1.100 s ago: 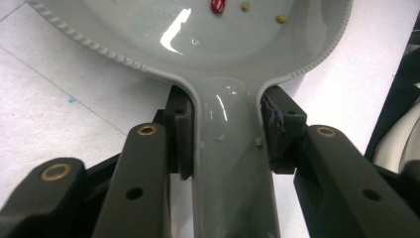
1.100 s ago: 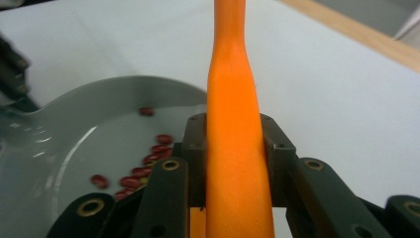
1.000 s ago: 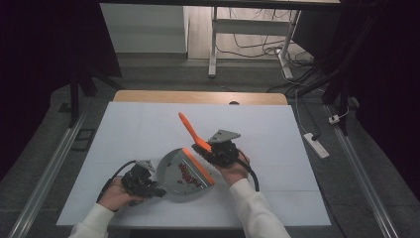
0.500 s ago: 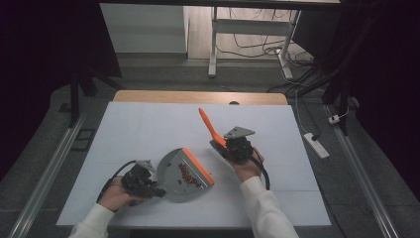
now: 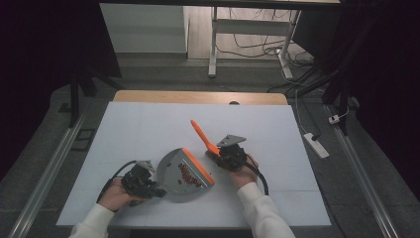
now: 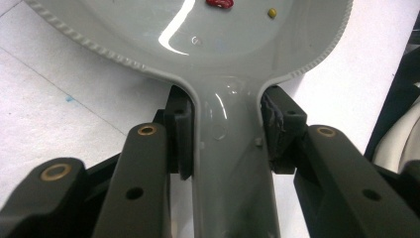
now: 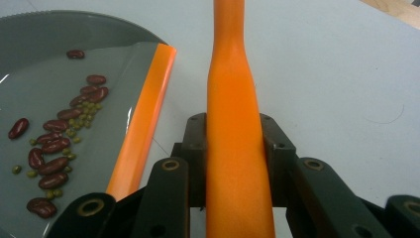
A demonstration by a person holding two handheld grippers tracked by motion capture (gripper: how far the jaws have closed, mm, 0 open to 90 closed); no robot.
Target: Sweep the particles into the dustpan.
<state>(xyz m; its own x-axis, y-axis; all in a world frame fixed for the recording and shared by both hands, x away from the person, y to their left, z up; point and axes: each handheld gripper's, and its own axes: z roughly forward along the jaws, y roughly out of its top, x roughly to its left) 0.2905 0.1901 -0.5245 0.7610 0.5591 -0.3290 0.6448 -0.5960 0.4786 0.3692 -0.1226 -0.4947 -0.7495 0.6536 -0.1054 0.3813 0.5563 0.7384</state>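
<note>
A grey dustpan (image 5: 174,174) with an orange front lip (image 5: 198,166) lies on the white table and holds red beans (image 5: 189,176) and small green ones. My left gripper (image 5: 157,191) is shut on the dustpan's handle (image 6: 230,168), with a pad pressed against each side. The pan's bowl (image 6: 223,44) lies just ahead of the jaws. My right gripper (image 5: 215,151) is shut on a long orange handle (image 5: 200,134) that slants up and away, just right of the pan's lip. In the right gripper view the handle (image 7: 233,99) runs between the pads, with the beans (image 7: 54,144) at left. The handle's lower end is hidden.
The white table top (image 5: 148,124) stretches open behind and to both sides of the dustpan. A wooden strip (image 5: 198,97) runs along its far edge. A power strip (image 5: 315,144) lies on the floor to the right. Metal rails (image 5: 44,178) flank the table.
My right gripper has carried the orange handle a little to the right, off the dustpan's lip. The left gripper and the dustpan have stayed put.
</note>
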